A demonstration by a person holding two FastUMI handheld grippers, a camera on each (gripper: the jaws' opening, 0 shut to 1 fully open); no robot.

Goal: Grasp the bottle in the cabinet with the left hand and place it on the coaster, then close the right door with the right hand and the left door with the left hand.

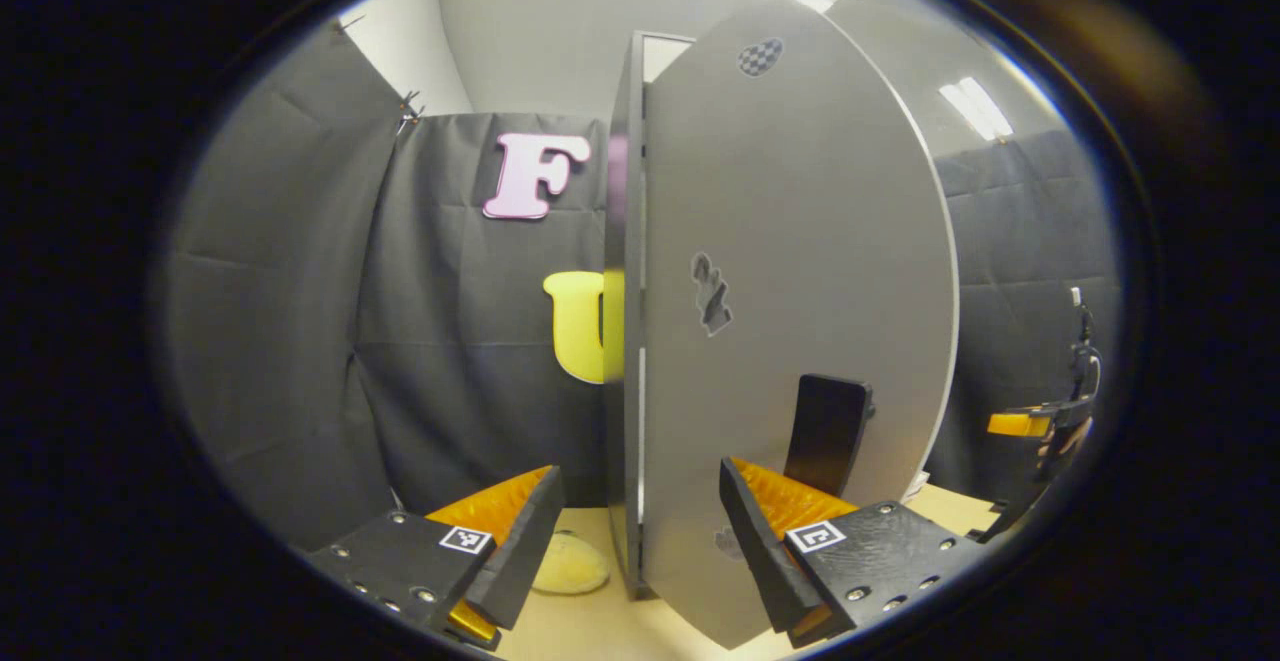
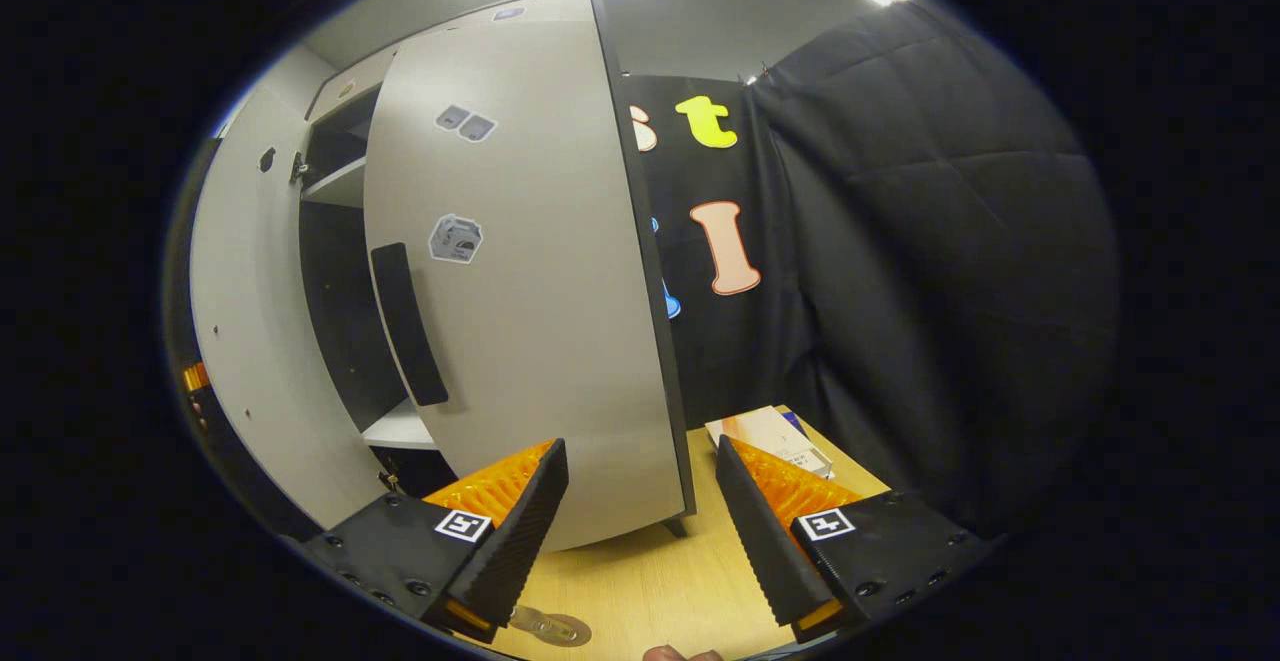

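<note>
Facing the cabinet's left door [image 1: 800, 271] almost edge-on, the left gripper [image 1: 640, 531] has its jaws wide apart with nothing between them; the door's lower edge stands just ahead of the gap. A dark handle [image 1: 825, 431] runs upright on the door's grey face, near its free edge, with a few small stickers above it. On the wooden table [image 1: 640, 631], a pale round thing [image 1: 568, 563] lies low down just left of the door's base — whether it is the coaster or the bottle cannot be told. At the far right, the other gripper shows partly, held off the table.

The right gripper [image 2: 640, 521] also has its jaws apart and empty, hovering over the table [image 2: 650, 581] before the right door [image 2: 520, 271]. That door stands partly open — a dark gap with shelves [image 2: 335, 181] shows between it and the left door. Its dark handle [image 2: 408, 326] sits near the free edge. A small box [image 2: 770, 436] lies on the table near the wall, behind the door's corner. A round metal disc [image 2: 550, 627] lies at the near edge.
</note>
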